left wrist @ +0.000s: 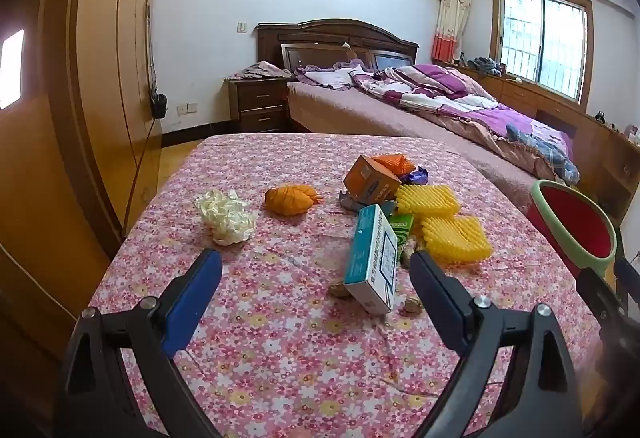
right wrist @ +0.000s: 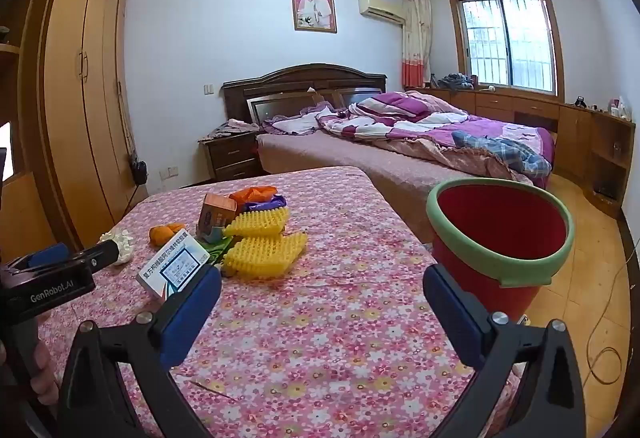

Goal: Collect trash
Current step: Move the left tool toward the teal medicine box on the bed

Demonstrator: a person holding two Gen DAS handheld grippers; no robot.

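Two hand-held tongs hover over a table draped in a pink floral cloth, a bedroom behind. The left gripper, jaws spread wide and gripping nothing, points at a white-and-teal cardboard medicine box tilted up on end between its blue-padded fingers, apart from both pads. Beyond that box lie two yellow ridged foam pads, an orange cardboard box and orange and purple wrappers. Left of the fingers sit a crumpled cream plastic wad and a balled orange bag. Small brown bits beside the box may be nut shells. The right gripper, jaws equally wide and empty, faces bare cloth; a red plastic bucket with a green rim stands just past its right finger, off the table's edge.
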